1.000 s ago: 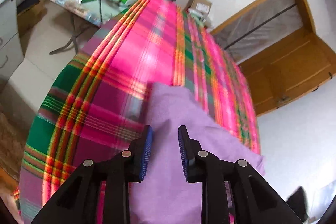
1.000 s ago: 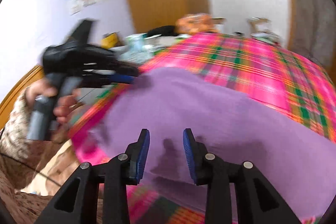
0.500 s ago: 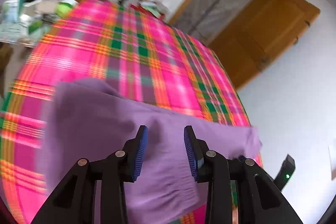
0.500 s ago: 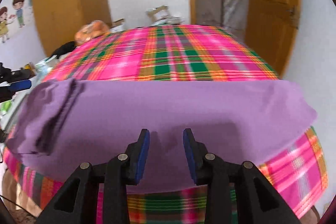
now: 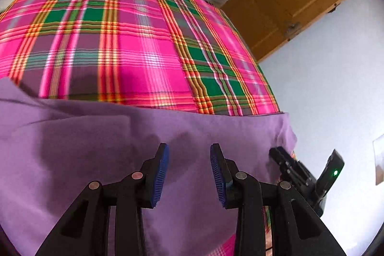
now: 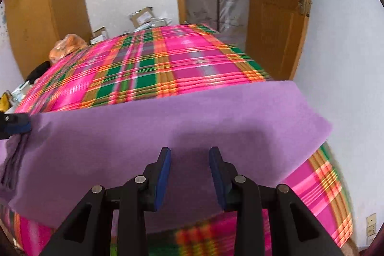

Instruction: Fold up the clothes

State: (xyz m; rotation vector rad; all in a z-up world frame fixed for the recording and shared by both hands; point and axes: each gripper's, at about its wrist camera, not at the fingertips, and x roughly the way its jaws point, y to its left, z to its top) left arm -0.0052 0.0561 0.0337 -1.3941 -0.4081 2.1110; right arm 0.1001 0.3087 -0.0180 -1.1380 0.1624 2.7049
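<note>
Right wrist view: purple cloth (image 6: 168, 126) lies across the plaid bed's (image 6: 148, 68) near edge, long axis running left to right. Both grippers, left (image 5: 189, 172) and right (image 6: 189, 174), hover over it, jaws apart and empty.

I see the purple garment (image 6: 182, 126) spread flat along the plaid bed's (image 6: 153, 68) near edge, left end bunched.

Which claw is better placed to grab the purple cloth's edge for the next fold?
Probably the left claw: in the right wrist view its tip already meets the purple cloth edge; the right claw, open, hovers mid-cloth.
</note>
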